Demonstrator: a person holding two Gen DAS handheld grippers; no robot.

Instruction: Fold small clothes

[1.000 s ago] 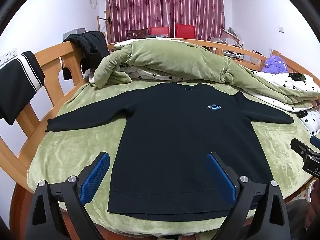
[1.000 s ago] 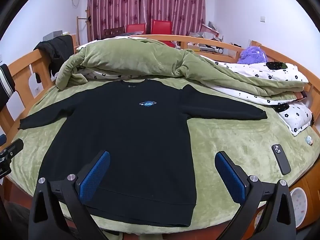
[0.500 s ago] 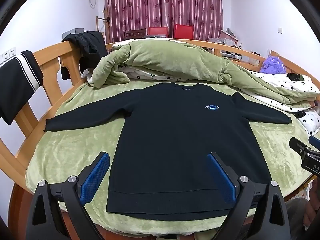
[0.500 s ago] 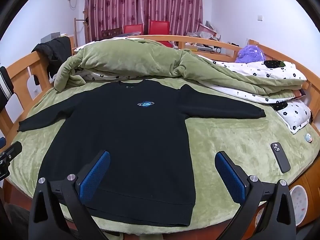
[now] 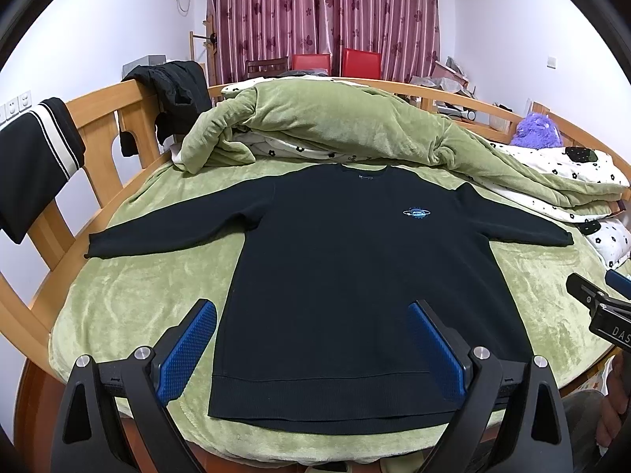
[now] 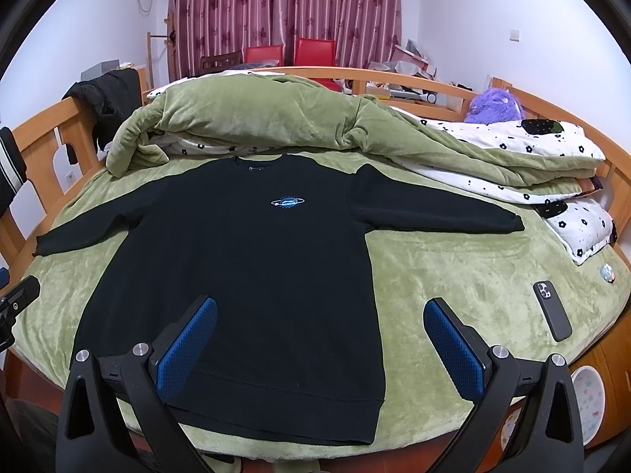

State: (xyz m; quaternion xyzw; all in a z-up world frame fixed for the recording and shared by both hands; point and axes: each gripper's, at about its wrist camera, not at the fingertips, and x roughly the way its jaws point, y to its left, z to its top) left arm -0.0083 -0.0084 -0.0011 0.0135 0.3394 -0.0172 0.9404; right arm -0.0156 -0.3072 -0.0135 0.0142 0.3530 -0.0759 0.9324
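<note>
Black sweater [image 5: 347, 276] spread flat, front up, on the green bed [image 5: 130, 307] — collar away, hem nearest.

Sleeves reach out left and right; body's long axis runs hem to collar. Left gripper [image 5: 313, 349] hovers over the hem, jaws wide apart, holding nothing; right gripper [image 6: 321, 349] likewise over the hem's right corner. Rumpled green quilt [image 6: 276, 118] behind, phone [image 6: 551, 310] at right, maroon curtains [image 5: 323, 15] beyond.

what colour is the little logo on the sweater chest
Blue with white outlining, a ringed-planet logo on the black sweater; clearest in the right wrist view.
</note>
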